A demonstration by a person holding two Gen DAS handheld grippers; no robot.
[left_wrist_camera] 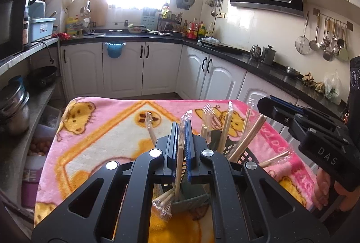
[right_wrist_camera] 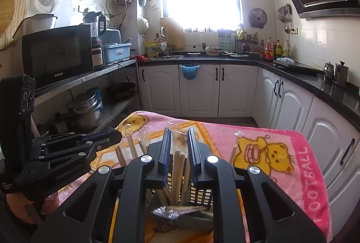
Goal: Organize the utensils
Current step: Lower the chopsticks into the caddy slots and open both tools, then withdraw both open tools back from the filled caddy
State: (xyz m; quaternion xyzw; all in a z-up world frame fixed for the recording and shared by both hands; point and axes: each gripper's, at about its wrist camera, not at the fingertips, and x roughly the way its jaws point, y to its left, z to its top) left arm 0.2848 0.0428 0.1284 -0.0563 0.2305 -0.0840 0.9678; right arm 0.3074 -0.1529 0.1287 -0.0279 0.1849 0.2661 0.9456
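My left gripper [left_wrist_camera: 181,128] is shut on a plastic-wrapped pair of wooden chopsticks [left_wrist_camera: 179,166] that stands upright over a green holder [left_wrist_camera: 191,200] with more wrapped pairs in it. To its right, a black slotted basket [left_wrist_camera: 246,156] holds several chopsticks leaning outward. In the right wrist view my right gripper [right_wrist_camera: 179,132] has its jaws a little apart around a wrapped pair [right_wrist_camera: 178,166] standing in the black basket [right_wrist_camera: 201,193]; the pads do not press on it. A wrapped item [right_wrist_camera: 177,212] lies across below.
Everything stands on a pink cartoon-bear blanket [left_wrist_camera: 94,130] over a table. White kitchen cabinets [left_wrist_camera: 123,69] and a black counter [left_wrist_camera: 258,60] run behind and to the right. A metal shelf with pots [right_wrist_camera: 85,112] and a microwave [right_wrist_camera: 56,56] stands on the left.
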